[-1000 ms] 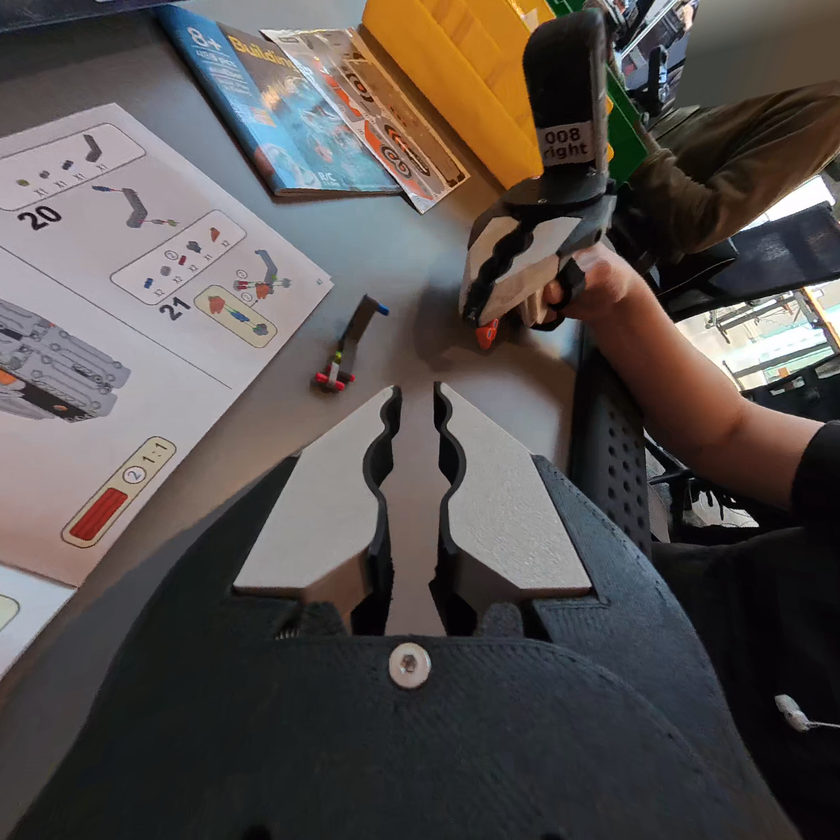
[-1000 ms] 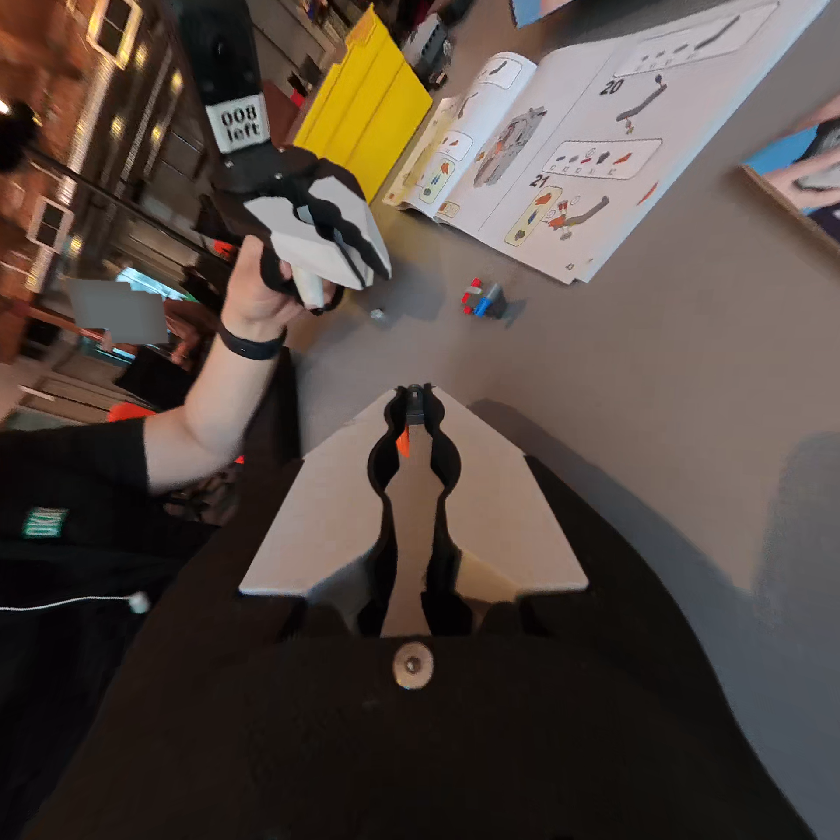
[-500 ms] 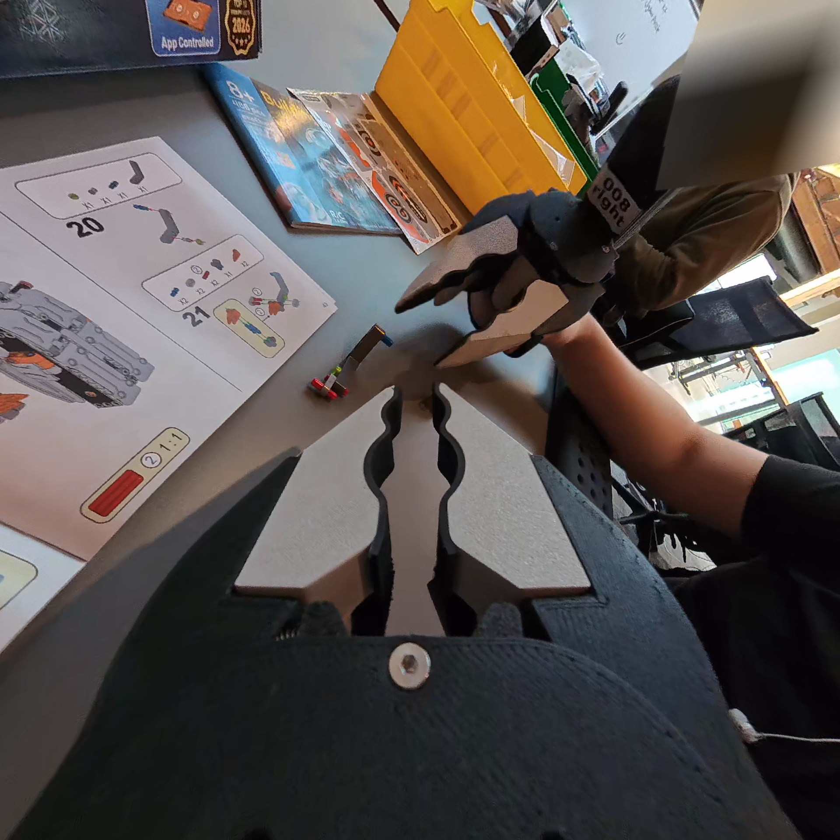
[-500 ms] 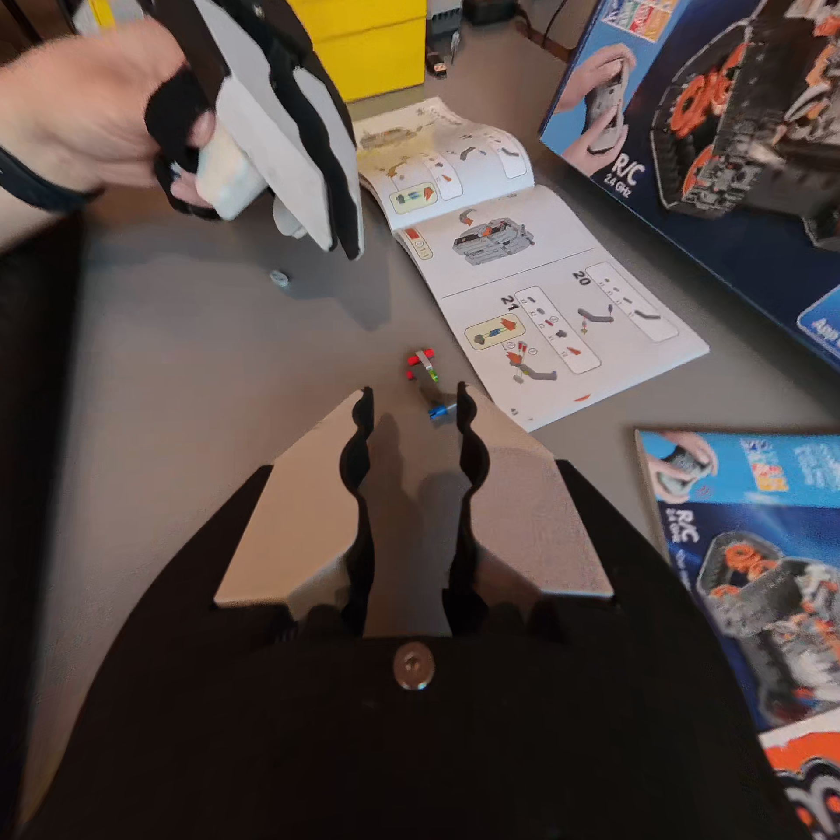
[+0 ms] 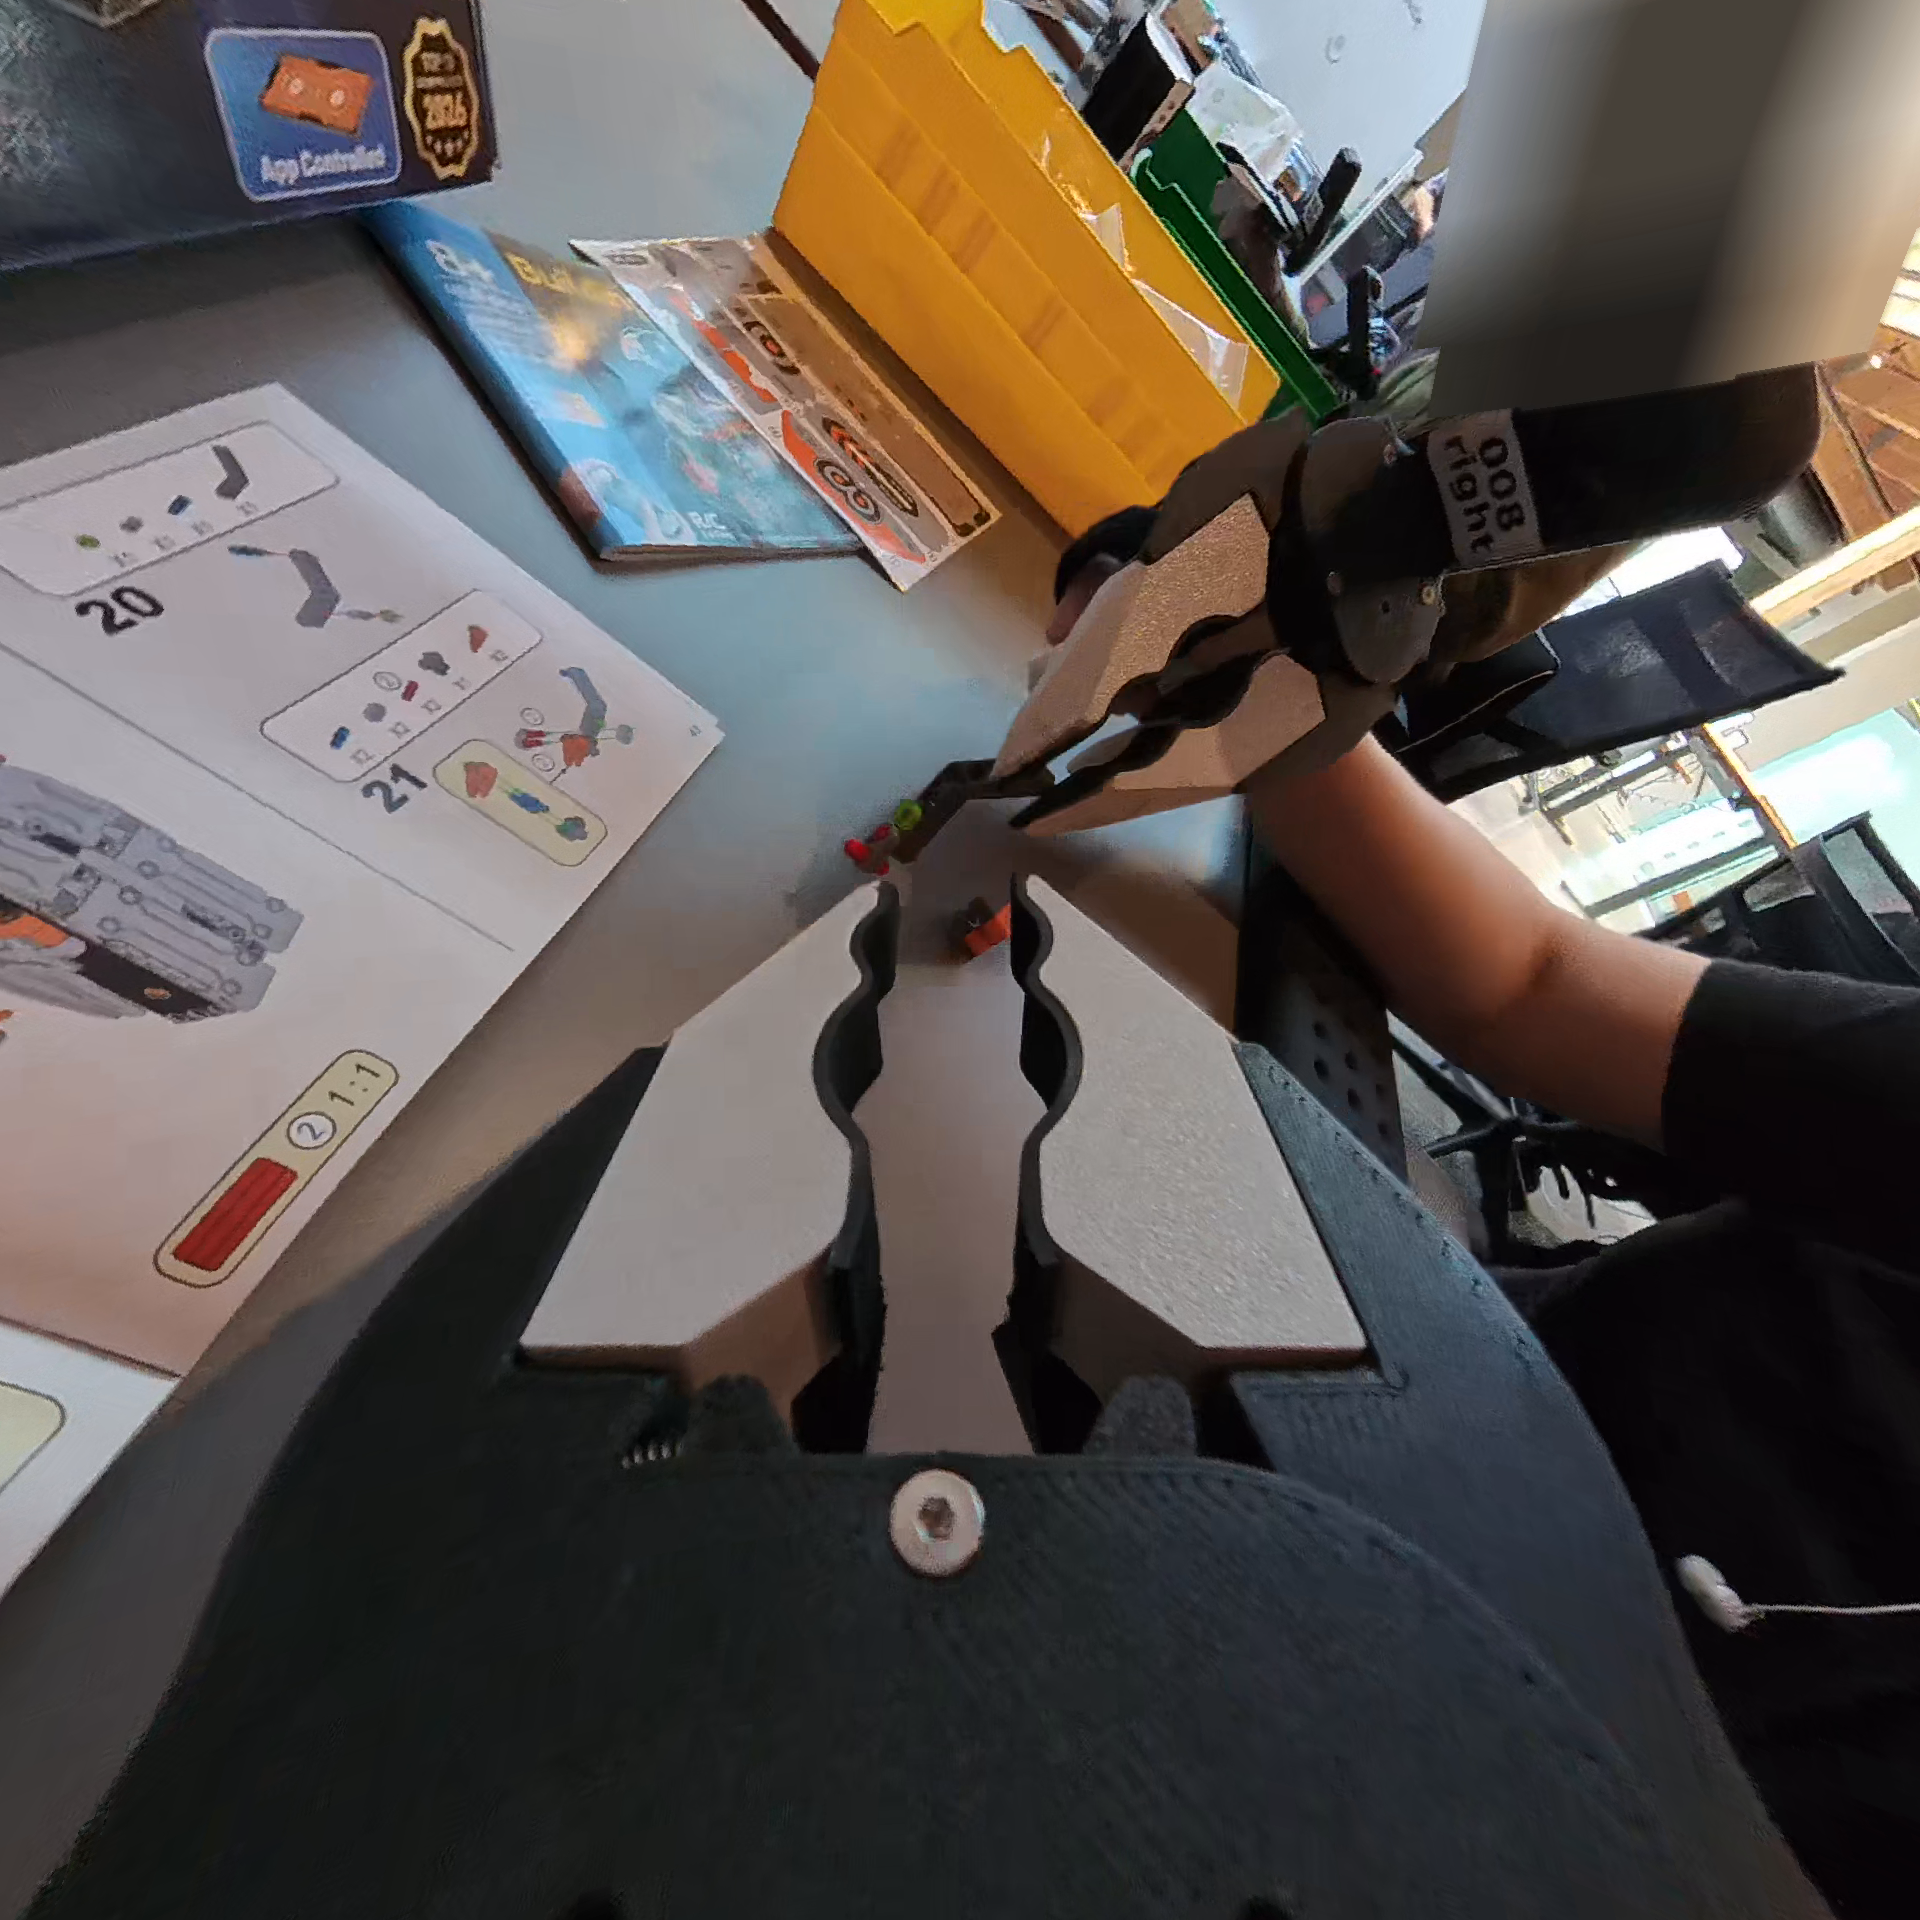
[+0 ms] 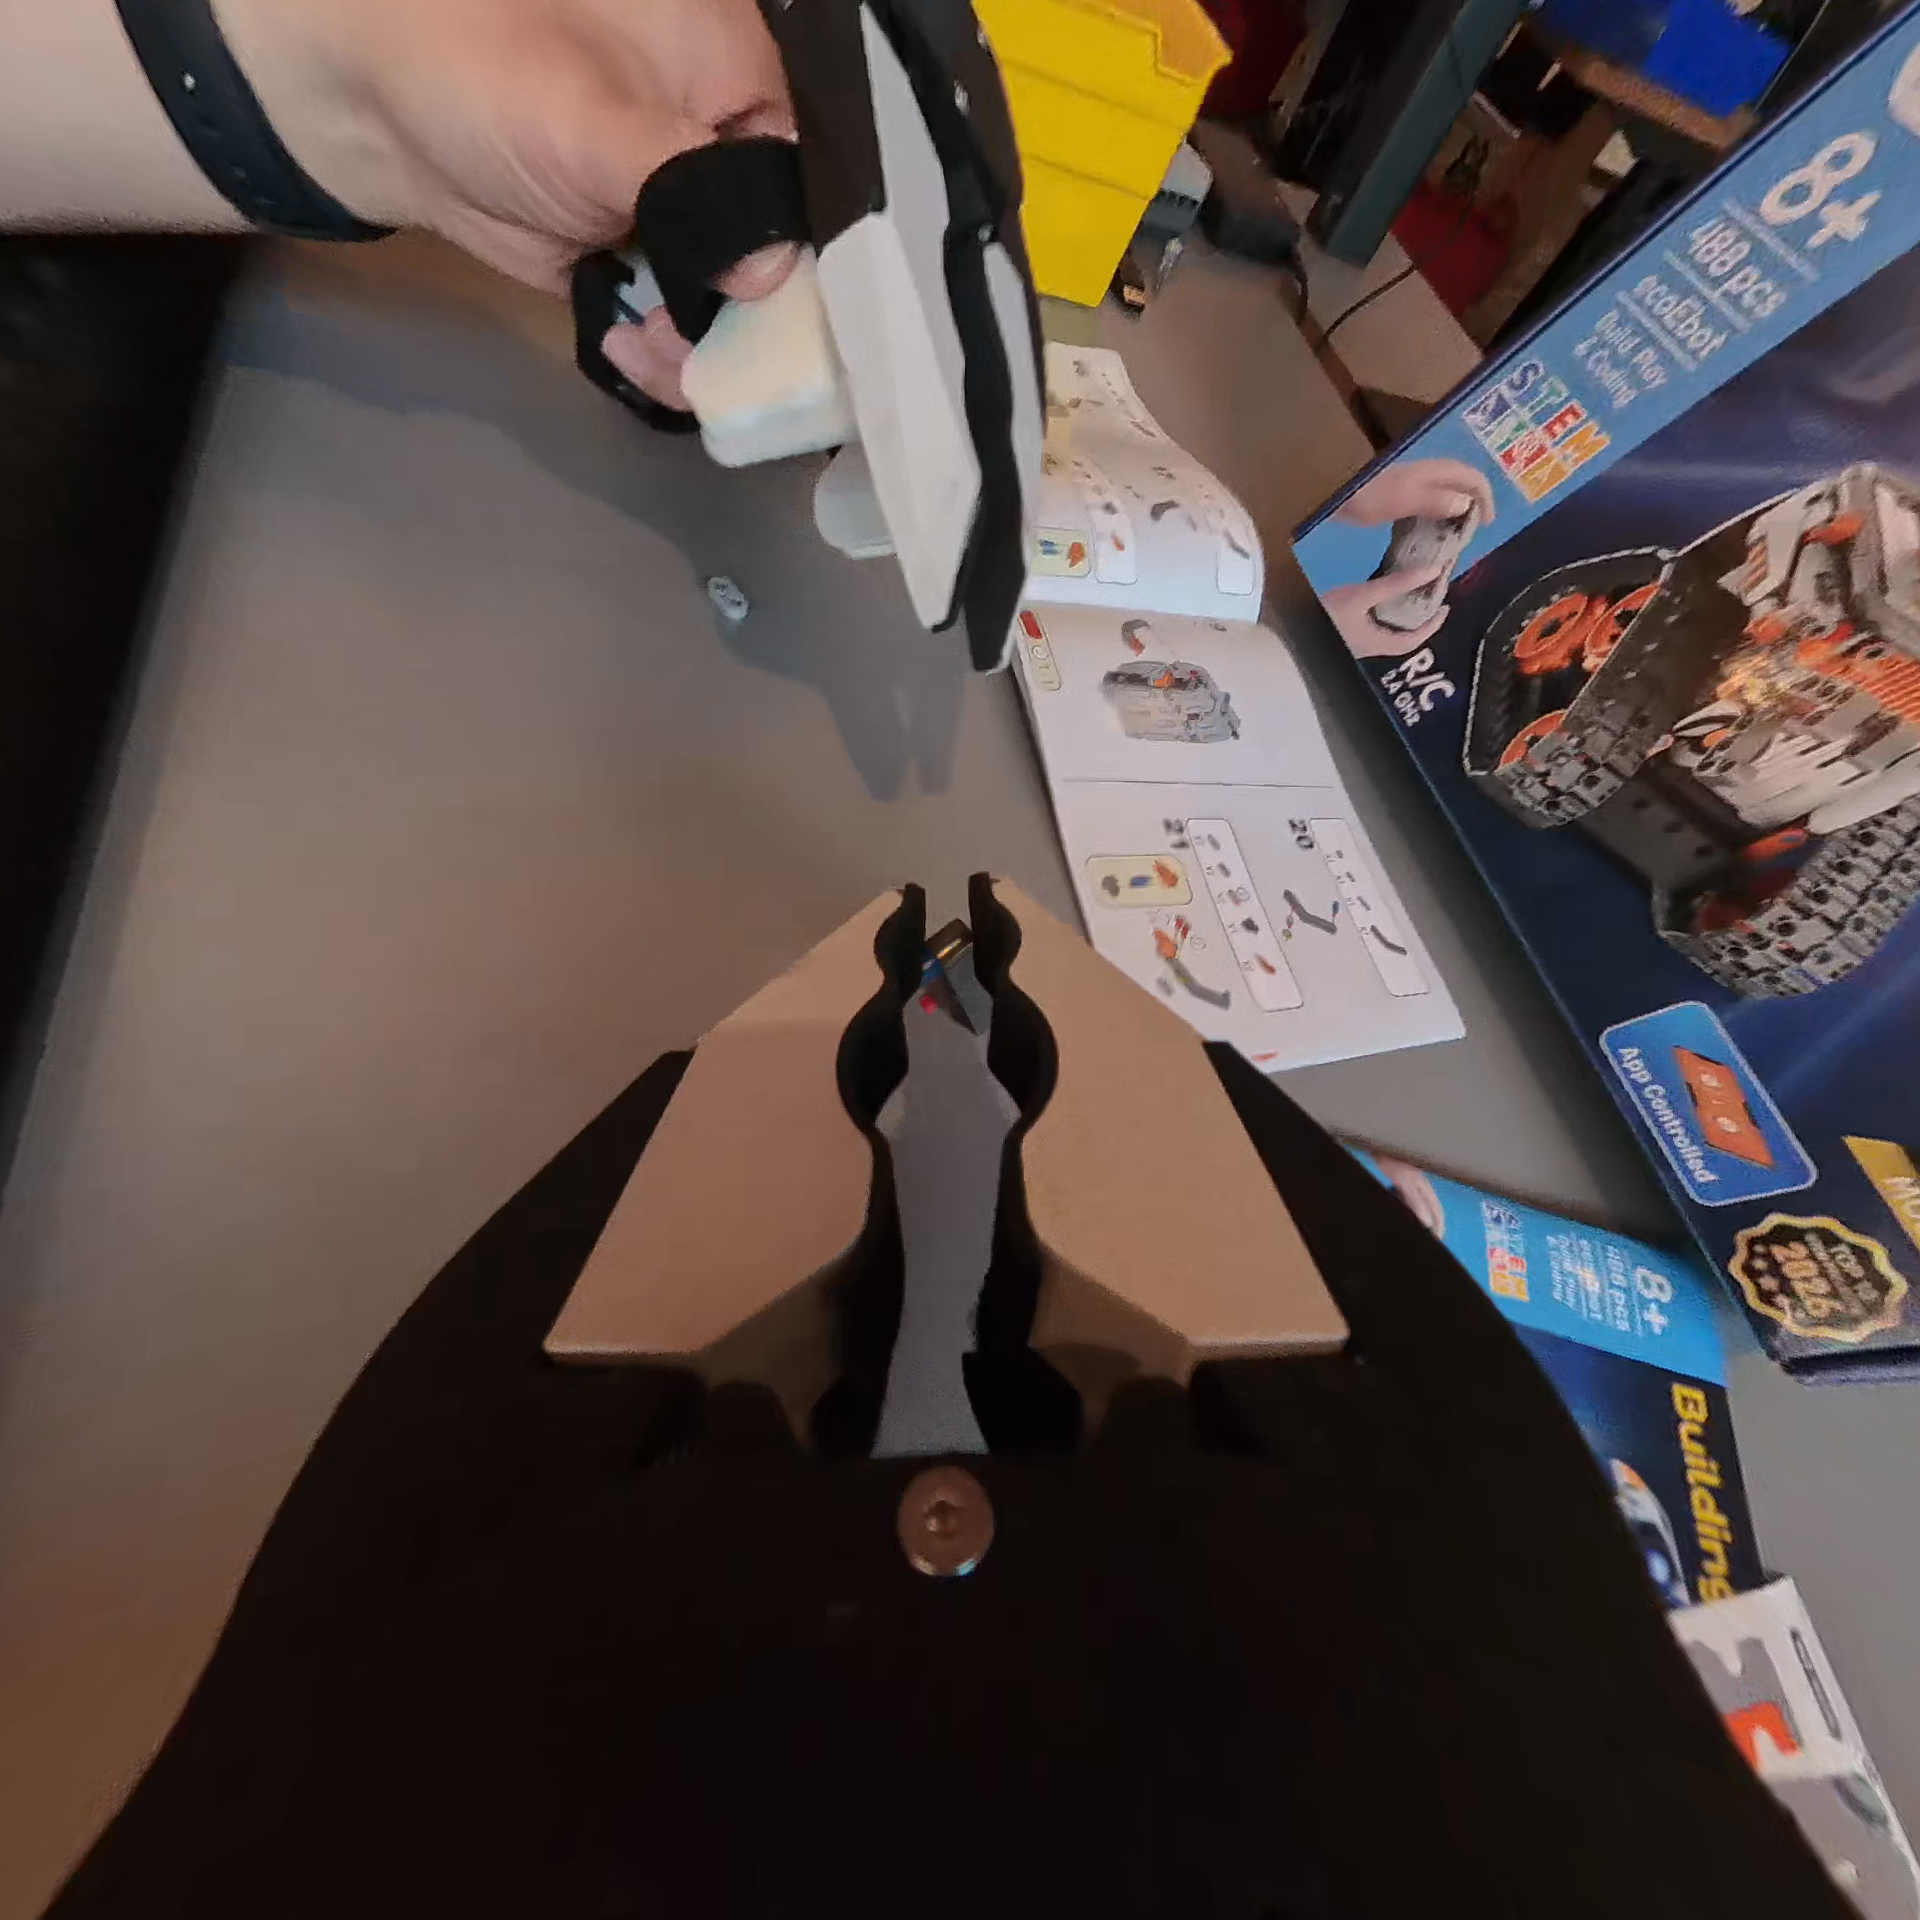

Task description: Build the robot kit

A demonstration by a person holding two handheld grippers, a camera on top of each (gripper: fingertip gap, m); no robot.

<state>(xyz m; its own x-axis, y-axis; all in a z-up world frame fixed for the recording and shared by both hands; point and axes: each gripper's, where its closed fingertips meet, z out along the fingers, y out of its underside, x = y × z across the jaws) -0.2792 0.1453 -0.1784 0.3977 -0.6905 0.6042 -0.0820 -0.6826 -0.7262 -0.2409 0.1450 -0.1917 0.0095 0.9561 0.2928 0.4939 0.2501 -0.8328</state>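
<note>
A dark grey angled beam (image 5: 940, 802) with red and green pins lies low over the grey table (image 5: 831, 644). My right gripper (image 6: 945, 902) is shut on its end, and the beam (image 6: 954, 971) shows between the narrow jaws. In the left wrist view the right gripper (image 5: 1013, 795) comes in from the right. My left gripper (image 5: 951, 902) is open and empty. A small orange piece (image 5: 982, 925) lies on the table just between its fingertips. In the right wrist view the left gripper (image 6: 971, 634) hangs above the table, seen side-on.
An open instruction booklet (image 5: 312, 779) (image 6: 1195, 821) lies left of the beam. A blue manual (image 5: 623, 395), a sticker sheet (image 5: 821, 395), a yellow bin (image 5: 987, 260) and a large toy box (image 6: 1662, 727) ring the area. A tiny grey part (image 6: 727, 597) lies loose. The table edge (image 5: 1242, 935) runs at right. Tip to tip, the grippers are about 5 centimeters apart.
The right gripper let go of the orange piece, swung over to the grey beam and closed on it. The left gripper moved forward over the orange piece.
</note>
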